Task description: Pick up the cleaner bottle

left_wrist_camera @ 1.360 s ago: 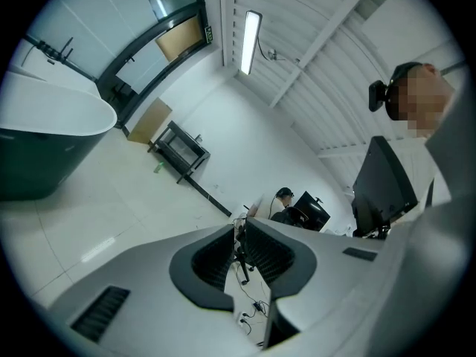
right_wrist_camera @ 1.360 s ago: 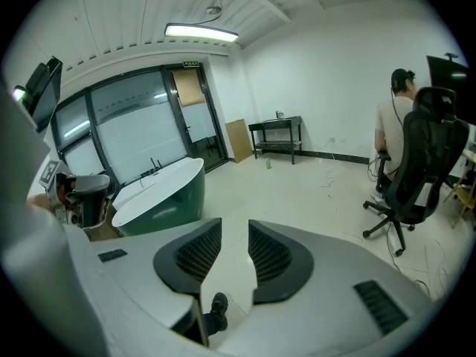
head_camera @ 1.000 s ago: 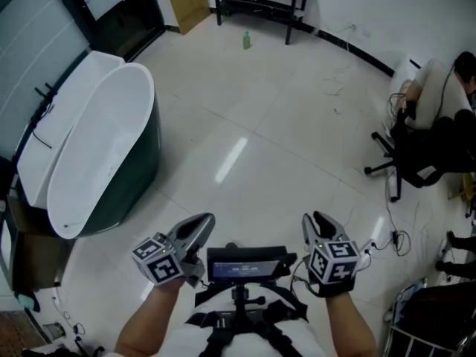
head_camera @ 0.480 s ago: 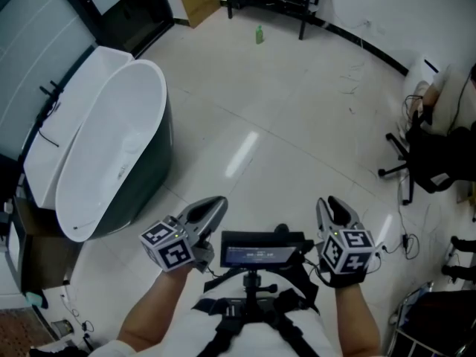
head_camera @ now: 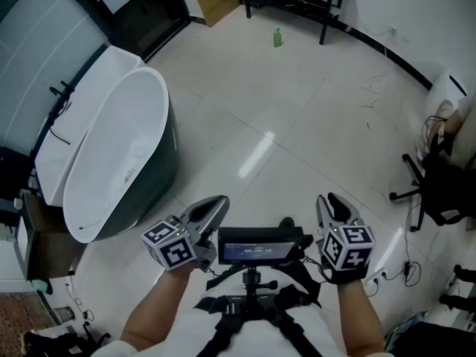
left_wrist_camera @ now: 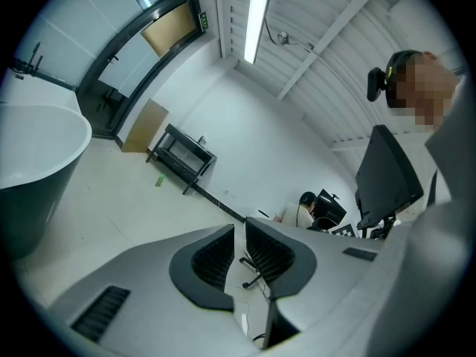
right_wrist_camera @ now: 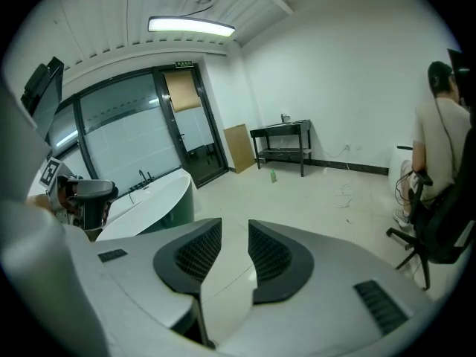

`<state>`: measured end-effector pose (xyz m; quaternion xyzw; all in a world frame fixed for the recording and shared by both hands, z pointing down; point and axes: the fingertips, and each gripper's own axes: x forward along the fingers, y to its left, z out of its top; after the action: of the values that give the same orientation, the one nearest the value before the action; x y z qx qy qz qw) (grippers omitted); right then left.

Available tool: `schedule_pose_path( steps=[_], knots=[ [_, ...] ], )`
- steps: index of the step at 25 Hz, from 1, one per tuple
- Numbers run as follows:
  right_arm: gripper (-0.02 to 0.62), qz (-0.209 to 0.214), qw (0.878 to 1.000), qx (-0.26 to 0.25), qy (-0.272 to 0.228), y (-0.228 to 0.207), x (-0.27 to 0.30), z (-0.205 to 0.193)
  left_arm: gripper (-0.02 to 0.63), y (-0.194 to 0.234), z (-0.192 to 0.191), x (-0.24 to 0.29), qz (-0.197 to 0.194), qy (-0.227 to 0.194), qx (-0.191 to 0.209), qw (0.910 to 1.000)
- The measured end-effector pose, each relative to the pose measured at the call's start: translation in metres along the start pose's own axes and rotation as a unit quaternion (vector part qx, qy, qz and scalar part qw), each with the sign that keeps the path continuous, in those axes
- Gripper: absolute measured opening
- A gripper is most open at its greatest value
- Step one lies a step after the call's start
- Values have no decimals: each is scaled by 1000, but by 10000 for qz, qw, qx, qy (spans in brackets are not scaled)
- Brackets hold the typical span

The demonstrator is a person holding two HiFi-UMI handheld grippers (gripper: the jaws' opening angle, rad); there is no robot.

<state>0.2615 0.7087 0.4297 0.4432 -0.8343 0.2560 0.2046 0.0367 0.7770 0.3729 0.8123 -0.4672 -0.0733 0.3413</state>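
cross the floor (head_camera: 297,117) to the far cleaner bottle (head_camera: 277,37) by the rack (head_camera: 325,21), then widen the narrow empty left claw (head_camera: 216,201) and right claw (head_camera: 331,200).

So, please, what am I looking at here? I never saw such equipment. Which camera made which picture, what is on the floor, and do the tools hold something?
There is no robot. A person holds a two-jaw tool in each hand: the left gripper and the right gripper. The head view comes from a camera on the person's head, looking down. The other two views come from a camera on each gripper, looking along its jaws. On the floor are a white bathtub at the left, a small green bottle far ahead near a black table, and a chair at the right. Both grippers are empty, with their jaws slightly apart.
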Motion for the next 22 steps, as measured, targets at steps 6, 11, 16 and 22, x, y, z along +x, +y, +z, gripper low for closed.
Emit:
schedule_pose_path(
  steps=[6,11,16,22],
  knots=[
    [109,82,9999,-119,-17,-56,23,50,48,-15,24,77,-57,-107,43,9999],
    [109,44,9999,-76,-52,-78,30,66,47,-16,32,110,-66,-15,59,10000],
    [109,23,10000,3,-1,-108,43,71,48,-11,37,142,-96,-2,25,10000],
    [109,-194,9998,15,53,-113,64,88,48,20,50,161,-187,65,-151,9997]
  ],
)
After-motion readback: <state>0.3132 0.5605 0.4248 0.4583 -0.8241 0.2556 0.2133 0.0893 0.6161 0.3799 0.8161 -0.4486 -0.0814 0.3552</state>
